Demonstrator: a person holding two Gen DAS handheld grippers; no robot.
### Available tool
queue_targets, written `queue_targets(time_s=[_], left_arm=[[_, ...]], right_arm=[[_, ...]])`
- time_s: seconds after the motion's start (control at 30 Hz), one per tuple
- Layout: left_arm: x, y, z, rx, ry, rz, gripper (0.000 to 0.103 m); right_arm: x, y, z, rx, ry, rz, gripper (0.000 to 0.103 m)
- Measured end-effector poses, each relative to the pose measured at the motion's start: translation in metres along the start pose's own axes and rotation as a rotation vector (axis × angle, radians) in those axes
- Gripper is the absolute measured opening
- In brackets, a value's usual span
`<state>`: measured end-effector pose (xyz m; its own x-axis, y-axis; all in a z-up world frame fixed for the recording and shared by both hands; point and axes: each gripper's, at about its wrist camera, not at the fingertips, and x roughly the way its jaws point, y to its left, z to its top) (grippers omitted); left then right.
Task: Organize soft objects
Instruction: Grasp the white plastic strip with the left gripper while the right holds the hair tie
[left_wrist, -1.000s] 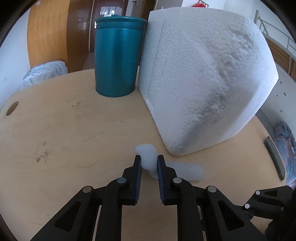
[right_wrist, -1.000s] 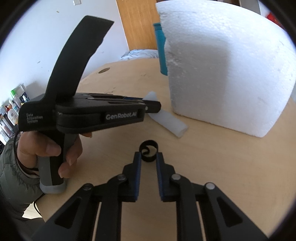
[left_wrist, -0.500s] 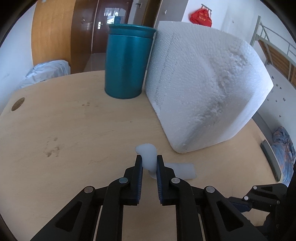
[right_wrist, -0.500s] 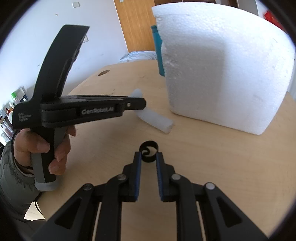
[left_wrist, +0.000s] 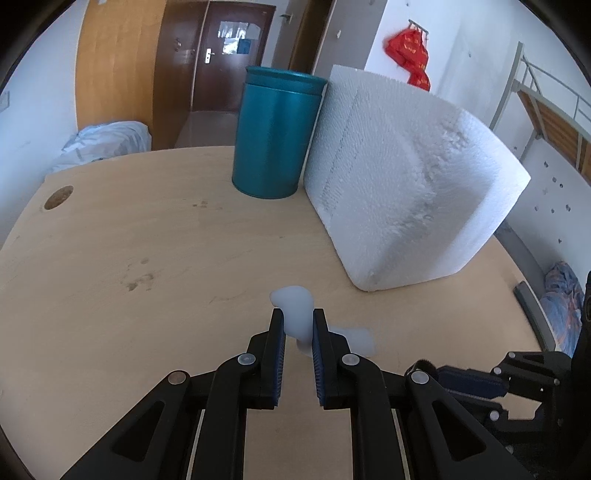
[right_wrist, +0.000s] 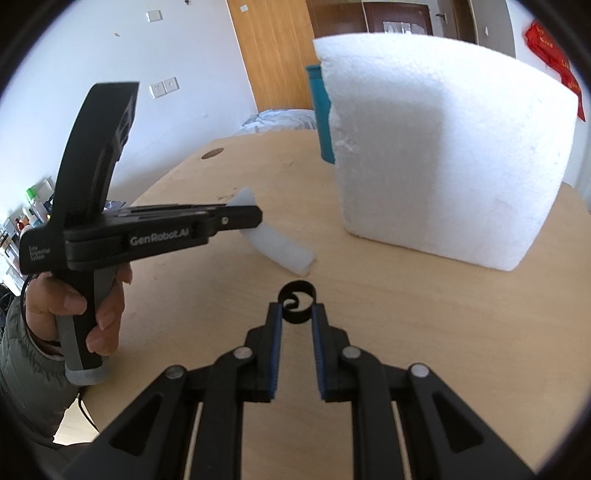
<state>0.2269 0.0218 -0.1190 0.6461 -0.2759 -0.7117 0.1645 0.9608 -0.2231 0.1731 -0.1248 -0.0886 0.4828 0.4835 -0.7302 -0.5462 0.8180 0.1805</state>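
pinching squashy white foam strip (left_wrist: 295, 308), left tongs (left_wrist: 297, 325); right tongs (right_wrist: 297, 316) clamp curled black strap (right_wrist: 297, 301).

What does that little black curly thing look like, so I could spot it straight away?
Start from the big white foam block on the wooden table. Nearer the camera, the right gripper pinches a small black strip rolled into an open spiral. The other soft piece, the pale foam wedge in the left gripper, is whitish and chunky.
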Motion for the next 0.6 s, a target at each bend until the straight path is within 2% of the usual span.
queue_targets(time_s=[0.6], left_arm=[[-0.073,0.010,-0.029,-0.021,-0.087,0.031,0.014]], right_arm=[[-0.042,0.000,-0.012,0.007,-0.086,-0.011,0.019]])
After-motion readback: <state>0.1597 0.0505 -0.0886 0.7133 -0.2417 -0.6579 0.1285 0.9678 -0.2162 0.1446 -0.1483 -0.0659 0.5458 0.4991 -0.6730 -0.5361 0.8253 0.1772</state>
